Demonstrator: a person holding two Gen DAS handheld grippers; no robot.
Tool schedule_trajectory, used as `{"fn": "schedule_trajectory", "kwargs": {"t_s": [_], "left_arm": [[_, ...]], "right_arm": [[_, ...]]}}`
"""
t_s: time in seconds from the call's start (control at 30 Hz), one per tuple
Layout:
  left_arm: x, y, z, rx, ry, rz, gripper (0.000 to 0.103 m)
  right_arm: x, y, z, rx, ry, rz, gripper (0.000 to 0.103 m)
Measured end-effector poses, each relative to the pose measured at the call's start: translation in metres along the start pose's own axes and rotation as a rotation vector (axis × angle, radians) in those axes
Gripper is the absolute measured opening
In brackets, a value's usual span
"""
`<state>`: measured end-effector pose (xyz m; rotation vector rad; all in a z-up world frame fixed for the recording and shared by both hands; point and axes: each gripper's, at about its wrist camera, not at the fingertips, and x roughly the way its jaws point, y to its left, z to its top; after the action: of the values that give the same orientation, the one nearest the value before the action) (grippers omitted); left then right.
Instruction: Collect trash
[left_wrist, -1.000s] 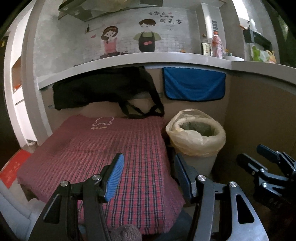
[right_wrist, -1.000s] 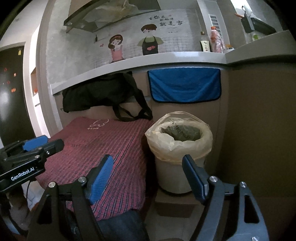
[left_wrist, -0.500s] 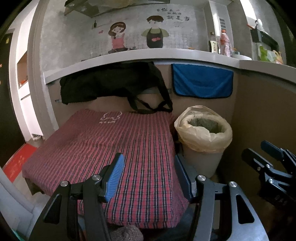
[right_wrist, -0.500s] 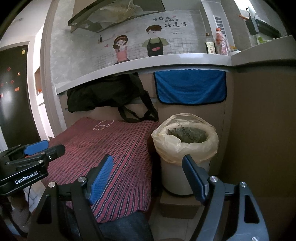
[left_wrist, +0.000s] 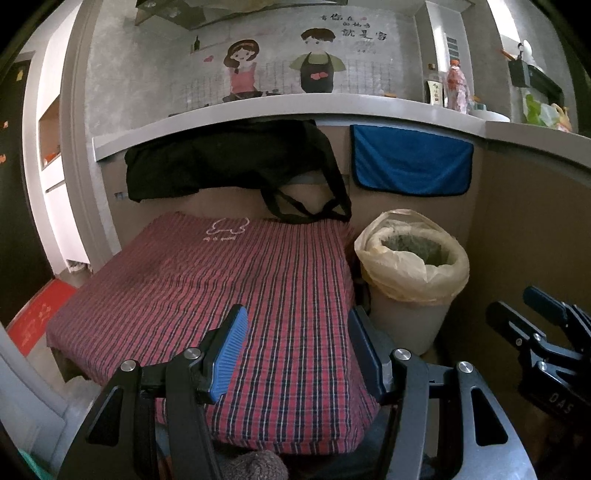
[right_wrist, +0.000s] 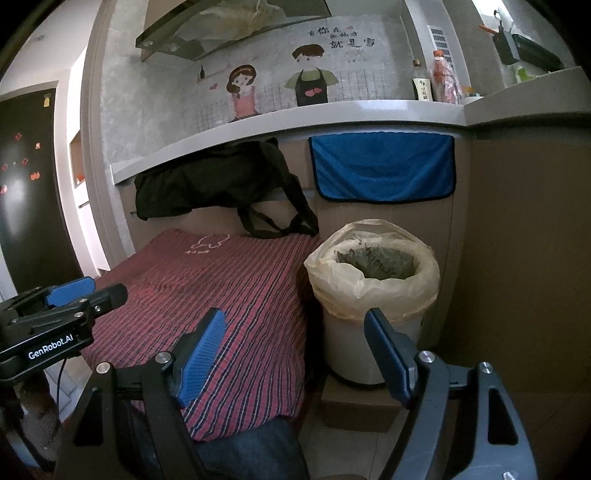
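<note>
A red plaid cloth (left_wrist: 236, 295) covers a low table-like surface, its long axis running away from the cameras toward the wall under a grey counter ledge (left_wrist: 295, 107). A black bag (left_wrist: 221, 162) hangs from that ledge with its straps drooping onto the cloth's far edge, and a blue towel (left_wrist: 410, 162) hangs just beside it. The trash bin (right_wrist: 369, 295) stands upright just right of the cloth, its mouth facing up and a yellowish liner (right_wrist: 373, 280) folded over the rim; inside is a dark greenish mass, possibly leafy waste, though the dim view leaves that unsure. The left gripper (left_wrist: 295, 347) hovers over the cloth's near end, fingers spread wide, holding nothing. The right gripper (right_wrist: 295, 347) is likewise wide open and empty, its right finger in front of the bin.
</note>
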<state>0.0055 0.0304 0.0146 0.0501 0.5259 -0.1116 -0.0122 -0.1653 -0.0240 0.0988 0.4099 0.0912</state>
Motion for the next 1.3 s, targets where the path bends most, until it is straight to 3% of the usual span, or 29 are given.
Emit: {"fn": "schedule_trajectory", "kwargs": {"t_s": [1.3], "left_arm": [[0.0005,-0.0057,-0.0001,-0.007,0.014,-0.004,0.057]], "right_arm": [[0.0003,-0.0028,-0.0046,0.004,0.001,-0.009,0.075]]}}
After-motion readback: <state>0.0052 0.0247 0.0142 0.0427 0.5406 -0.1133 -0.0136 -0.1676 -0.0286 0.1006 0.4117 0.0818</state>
